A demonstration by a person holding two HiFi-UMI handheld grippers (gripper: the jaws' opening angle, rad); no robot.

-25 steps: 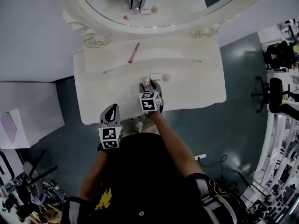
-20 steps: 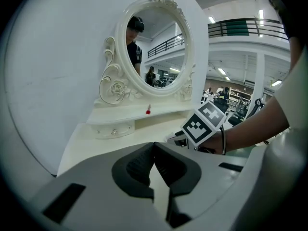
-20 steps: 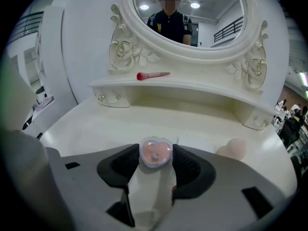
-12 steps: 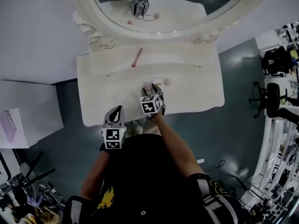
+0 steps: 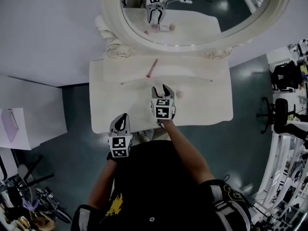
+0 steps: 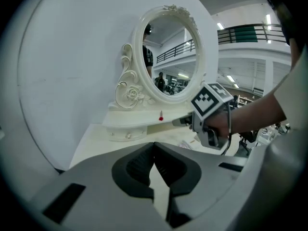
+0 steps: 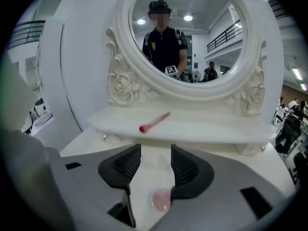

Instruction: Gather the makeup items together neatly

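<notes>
Currently the right gripper is hanging above the white vanity table with its jaws apart. They have just been closing a little, yet nothing is pressing against their pads. A small pink translucent round makeup item is lying on the tabletop below, showing through the gap close to the right-hand jaw. The left gripper is waiting off the front edge with its jaws together and empty.

A slim pink makeup stick with a red tip is resting aslant on the raised shelf under the oval mirror, well apart from the round item. A small pale round piece is sitting just beside the right gripper.

Judging by size, all three are looking very light. The round item is probably smooth, so it is calling for a gentle pinch across its sides. The stick is likely to roll, so mid-shaft, crosswise, seems the best hold.

In the head view the right gripper is covering the pink round item entirely. What kind of cosmetic each piece is, and whether the round one is hard or soft, is staying unclear.
</notes>
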